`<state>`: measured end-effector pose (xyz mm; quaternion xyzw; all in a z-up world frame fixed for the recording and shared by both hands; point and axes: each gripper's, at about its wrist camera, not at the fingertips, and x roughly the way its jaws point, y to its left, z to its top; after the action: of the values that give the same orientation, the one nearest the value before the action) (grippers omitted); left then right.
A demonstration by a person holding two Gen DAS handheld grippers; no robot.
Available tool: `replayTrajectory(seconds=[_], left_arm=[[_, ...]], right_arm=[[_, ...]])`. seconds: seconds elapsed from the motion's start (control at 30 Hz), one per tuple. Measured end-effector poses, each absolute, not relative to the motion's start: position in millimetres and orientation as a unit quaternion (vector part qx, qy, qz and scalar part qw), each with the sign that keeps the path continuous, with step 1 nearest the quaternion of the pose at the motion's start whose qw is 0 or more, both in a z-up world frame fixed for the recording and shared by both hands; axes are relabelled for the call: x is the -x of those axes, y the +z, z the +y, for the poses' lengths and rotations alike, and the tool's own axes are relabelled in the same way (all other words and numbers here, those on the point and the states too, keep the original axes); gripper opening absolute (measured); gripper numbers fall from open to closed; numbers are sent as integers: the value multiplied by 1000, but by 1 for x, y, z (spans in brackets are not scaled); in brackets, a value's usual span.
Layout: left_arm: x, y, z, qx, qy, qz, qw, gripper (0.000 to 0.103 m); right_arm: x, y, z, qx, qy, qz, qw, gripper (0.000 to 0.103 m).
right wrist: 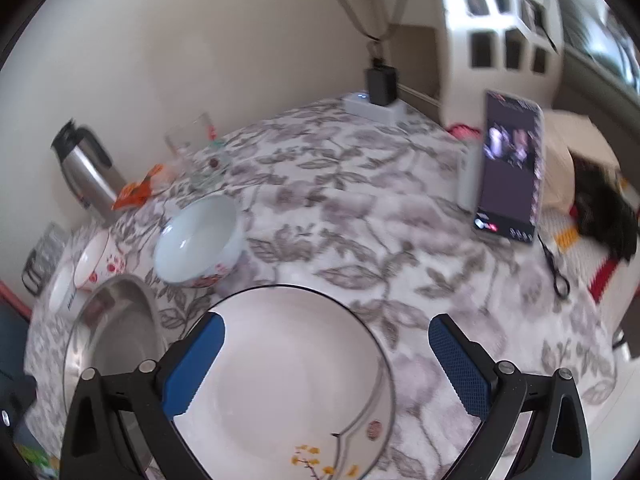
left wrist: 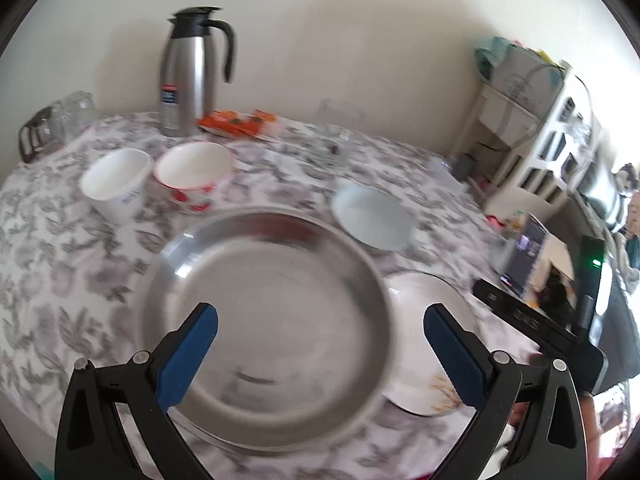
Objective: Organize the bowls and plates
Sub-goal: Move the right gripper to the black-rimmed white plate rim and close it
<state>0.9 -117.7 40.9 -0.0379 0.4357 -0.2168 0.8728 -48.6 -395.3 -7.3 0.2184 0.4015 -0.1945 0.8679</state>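
A large steel plate [left wrist: 264,320] lies flat on the floral cloth, right under my open left gripper [left wrist: 320,320], which holds nothing. To its right lies a white plate [left wrist: 424,320] with a yellow flower print. That white plate [right wrist: 288,368] sits below my open, empty right gripper [right wrist: 326,330], with the steel plate [right wrist: 116,332] at its left. Behind stand a pale bowl [left wrist: 374,216] [right wrist: 196,240], a red-flowered bowl [left wrist: 194,176] [right wrist: 98,256] and a white cup [left wrist: 116,184] [right wrist: 64,292].
A steel thermos jug [left wrist: 192,72] and an orange packet [left wrist: 240,122] stand by the wall, with a clear glass [right wrist: 190,140] nearby. A phone [right wrist: 512,168] is propped upright at the table's right edge, scissors [right wrist: 554,264] beside it. A glass jar [left wrist: 56,124] stands far left.
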Motion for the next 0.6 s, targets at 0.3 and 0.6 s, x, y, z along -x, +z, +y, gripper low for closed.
replayTrajectory(seconds=[0.3, 0.6], left_arm=[[45, 34, -167, 26, -259, 463, 847, 102], [59, 1, -186, 47, -251, 530, 809, 102]], right_arm=[[70, -30, -425, -278, -201, 396, 852, 103], [78, -44, -435, -326, -183, 384, 844, 91]])
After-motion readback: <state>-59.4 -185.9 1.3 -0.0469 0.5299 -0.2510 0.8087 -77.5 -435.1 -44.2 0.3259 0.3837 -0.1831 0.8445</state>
